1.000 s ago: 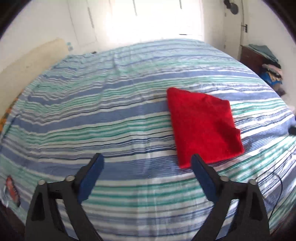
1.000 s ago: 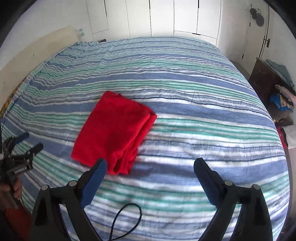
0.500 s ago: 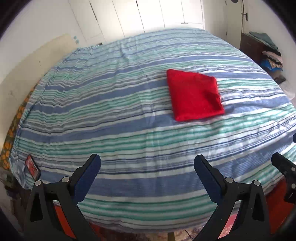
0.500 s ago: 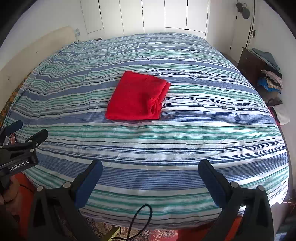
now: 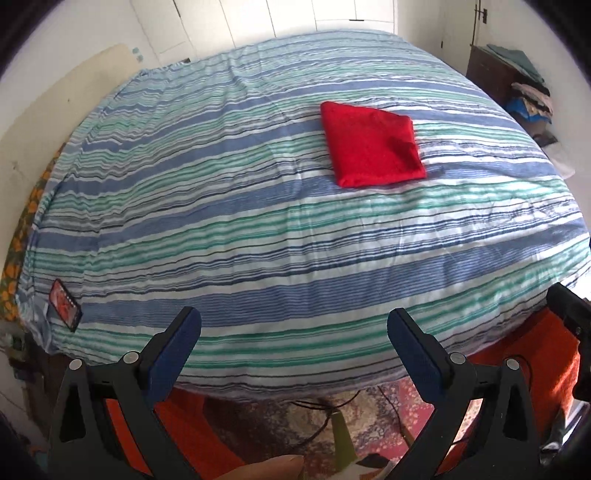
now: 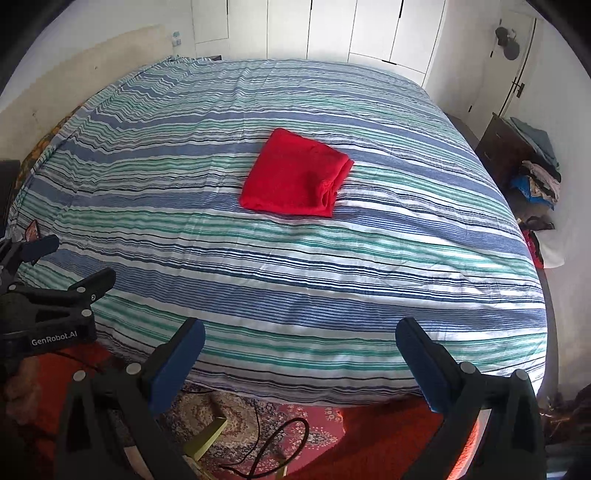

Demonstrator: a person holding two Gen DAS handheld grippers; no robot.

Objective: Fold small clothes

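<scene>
The red cloth (image 5: 373, 146) lies folded into a neat, roughly square packet on the bed (image 5: 258, 229), on the far half of the striped cover and a little to the right of the middle in the left wrist view. In the right wrist view the same cloth (image 6: 295, 179) sits near the middle of the bed (image 6: 332, 277), with its layered folded edges showing along its right side. Nothing touches it.

The left claw (image 5: 293, 332) is released, its two blue-padded fingers spread wide, holding nothing. It hangs off the near edge of the bed, well apart from the cloth. The right claw (image 6: 299, 341) is likewise spread wide and holds nothing, also back beyond the near edge of the mattress. From the right wrist view the left claw (image 6: 64, 262) shows at the left border, side on, with its fingers apart.

A phone (image 5: 65, 303) with a red screen lies on the near left corner of the bed. Below the claws the floor carries a patterned rug (image 6: 258, 417) and a black cable (image 6: 273, 443). At the right wall stands a dark cabinet (image 6: 506, 151) with a pile of clothes (image 6: 537, 181) on and beside it. White cupboard doors (image 6: 332, 29) stand behind the head of the bed.
</scene>
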